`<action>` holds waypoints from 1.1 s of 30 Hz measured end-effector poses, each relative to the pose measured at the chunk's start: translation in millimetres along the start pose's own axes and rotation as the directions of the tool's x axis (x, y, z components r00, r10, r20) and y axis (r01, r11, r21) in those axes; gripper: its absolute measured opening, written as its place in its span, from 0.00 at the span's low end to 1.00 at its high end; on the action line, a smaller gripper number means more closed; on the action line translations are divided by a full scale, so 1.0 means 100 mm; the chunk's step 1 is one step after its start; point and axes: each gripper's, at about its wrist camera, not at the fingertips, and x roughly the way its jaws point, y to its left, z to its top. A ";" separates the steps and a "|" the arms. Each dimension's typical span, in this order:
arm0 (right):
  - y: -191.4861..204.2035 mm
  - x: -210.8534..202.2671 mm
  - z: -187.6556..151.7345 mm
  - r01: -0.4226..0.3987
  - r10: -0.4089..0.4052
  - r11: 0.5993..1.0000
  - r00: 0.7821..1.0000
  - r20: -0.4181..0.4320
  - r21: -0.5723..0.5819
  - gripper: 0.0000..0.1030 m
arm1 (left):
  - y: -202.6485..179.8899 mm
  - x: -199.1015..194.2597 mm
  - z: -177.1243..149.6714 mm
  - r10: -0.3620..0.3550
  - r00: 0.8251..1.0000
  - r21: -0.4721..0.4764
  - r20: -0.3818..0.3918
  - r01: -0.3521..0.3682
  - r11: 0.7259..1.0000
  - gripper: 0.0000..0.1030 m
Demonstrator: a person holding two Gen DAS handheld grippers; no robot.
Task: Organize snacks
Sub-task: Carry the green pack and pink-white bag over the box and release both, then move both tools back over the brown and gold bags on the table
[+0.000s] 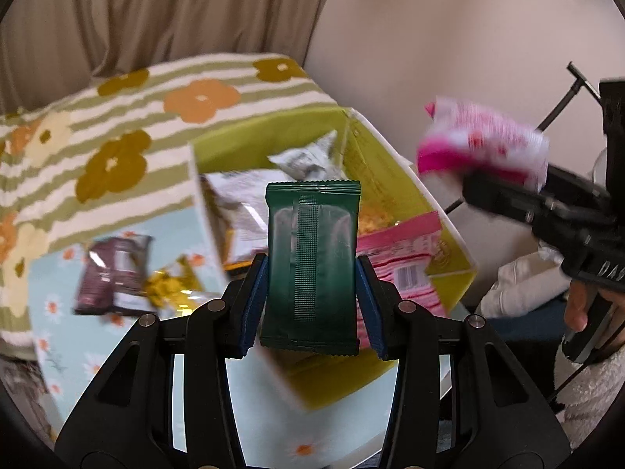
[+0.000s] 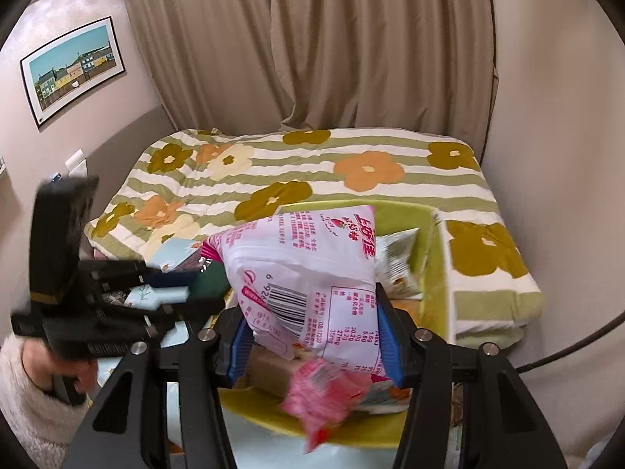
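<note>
My left gripper [image 1: 312,293] is shut on a dark green snack packet [image 1: 312,250], held upright above the near side of a lime-green box [image 1: 394,172]. The box holds several packets, among them a pink one [image 1: 402,262] and a white one [image 1: 308,160]. My right gripper [image 2: 312,320] is shut on a white and pink snack bag [image 2: 308,269], held over the same box [image 2: 425,250]. That bag also shows in the left wrist view [image 1: 484,144], blurred, to the right of the box. The left gripper shows at the left of the right wrist view [image 2: 129,293].
A brown packet [image 1: 113,273] and a gold-wrapped snack [image 1: 172,285] lie on the light blue daisy cloth [image 1: 58,293] left of the box. A bed with a green striped flower quilt [image 2: 351,168] stands behind, with curtains [image 2: 312,39] beyond. A black stand [image 1: 570,93] is at the right.
</note>
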 end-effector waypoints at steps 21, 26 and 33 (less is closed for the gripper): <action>-0.56 0.57 -0.05 0.012 0.006 0.992 0.990 -0.142 0.125 0.49 | 0.15 0.33 -0.18 0.088 0.994 -0.077 -0.066 -0.093 0.993 0.98; -0.51 0.72 0.04 0.017 0.005 0.991 0.985 -0.174 0.129 0.56 | 0.25 0.23 -0.13 0.112 0.993 -0.075 -0.030 -0.114 0.991 0.98; -0.39 0.57 0.01 -0.012 0.016 0.996 0.999 -0.044 0.089 1.00 | 0.27 0.11 -0.16 0.165 0.986 -0.089 -0.004 -0.165 0.982 0.98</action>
